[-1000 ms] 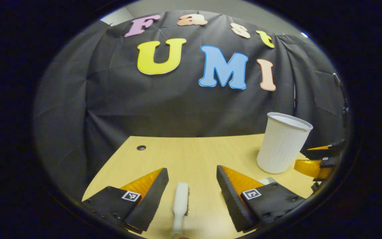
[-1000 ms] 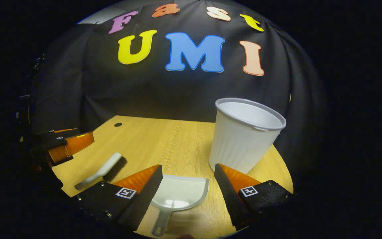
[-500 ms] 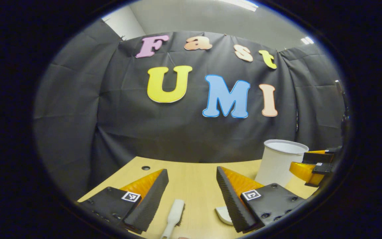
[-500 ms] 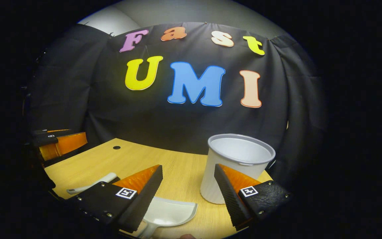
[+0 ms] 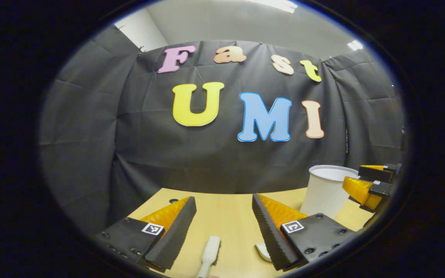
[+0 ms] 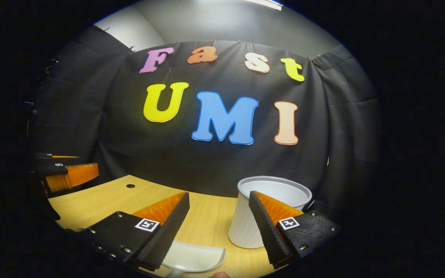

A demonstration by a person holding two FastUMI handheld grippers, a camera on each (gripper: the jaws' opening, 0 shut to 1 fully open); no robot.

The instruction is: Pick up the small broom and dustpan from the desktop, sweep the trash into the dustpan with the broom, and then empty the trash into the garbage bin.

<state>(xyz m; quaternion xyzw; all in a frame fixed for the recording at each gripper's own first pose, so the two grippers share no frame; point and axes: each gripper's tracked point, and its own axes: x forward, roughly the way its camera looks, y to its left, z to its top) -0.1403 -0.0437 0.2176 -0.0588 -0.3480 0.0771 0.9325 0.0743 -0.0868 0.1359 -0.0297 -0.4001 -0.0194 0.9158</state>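
Left gripper view. Left gripper (image 5: 224,210) released, jaws spread wide, raised above the tabletop (image 5: 226,212). Small broom (image 5: 210,255) lying flat between and below the jaws, untouched: pale handle and back, dark bristles along its right edge. Edge of the white dustpan (image 5: 262,250) just right of the broom, partly behind the right-hand finger. Garbage bin (image 5: 325,191), a white ribbed cup-shaped tub, upright at the far right of the tabletop, with the right gripper (image 5: 369,185) beside it at the margin.

Right gripper view. Left gripper (image 6: 66,173) at the far left margin, above the tabletop (image 6: 102,200). Right gripper (image 6: 219,208) likewise released, jaws wide apart, clear of everything. Dustpan (image 6: 193,256) flat on the tabletop below the jaws: white, shallow, straight front lip pointing away. Garbage bin (image 6: 245,227) upright, near the dustpan's far right, partly hidden by the right-hand finger.

Surface and room. Light wood-grain tabletop with a small dark round hole (image 6: 130,186) near the far left corner; black cloth wall (image 6: 214,166) behind; grey ceiling (image 6: 214,23) above.
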